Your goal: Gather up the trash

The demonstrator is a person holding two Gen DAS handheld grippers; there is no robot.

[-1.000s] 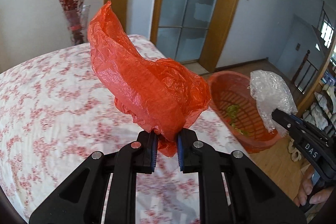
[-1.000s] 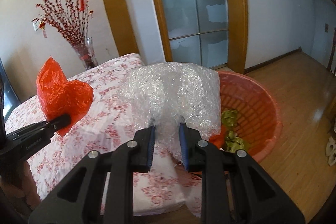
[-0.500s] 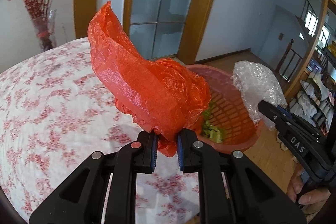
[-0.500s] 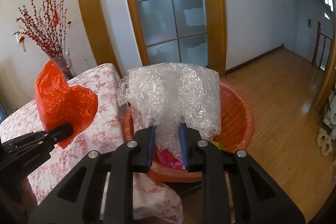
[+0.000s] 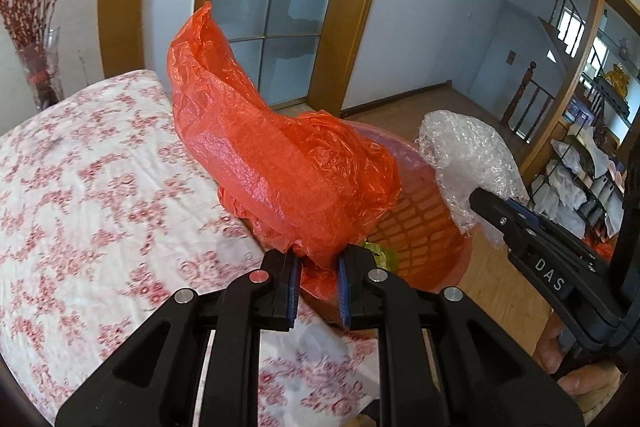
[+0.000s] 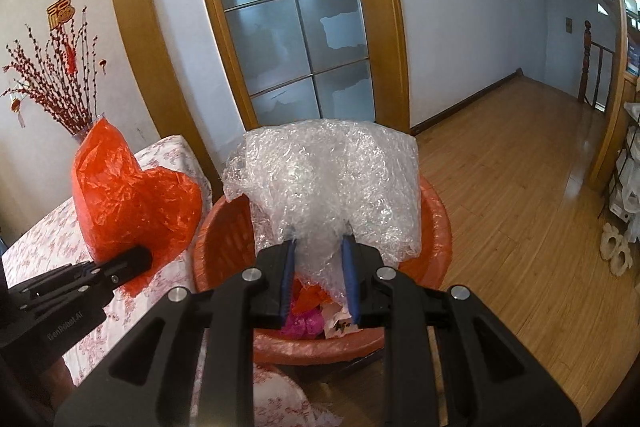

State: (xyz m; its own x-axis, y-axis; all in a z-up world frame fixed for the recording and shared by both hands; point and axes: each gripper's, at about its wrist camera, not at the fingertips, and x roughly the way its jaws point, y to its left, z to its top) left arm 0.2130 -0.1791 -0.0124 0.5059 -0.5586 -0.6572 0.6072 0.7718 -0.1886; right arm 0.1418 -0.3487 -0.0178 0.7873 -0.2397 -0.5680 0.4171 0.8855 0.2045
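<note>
The bubble wrap [image 6: 332, 183], pinched in the right gripper [image 6: 318, 279], hangs directly over the orange basket [image 6: 436, 227]; the red plastic bag [image 5: 276, 163] (clamped in the left gripper [image 5: 318, 281]) is at its table-side rim.

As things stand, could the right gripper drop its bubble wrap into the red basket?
Probably yes: the right gripper holds the bubble wrap above the red basket, whose open top looks unobstructed.

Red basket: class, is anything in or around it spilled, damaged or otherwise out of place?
Nothing stands out. The red basket sits upright beside the floral-clothed table, trash inside and none seen spilled. The left gripper pinches an orange plastic bag; the right gripper pinches bubble wrap above it.
</note>
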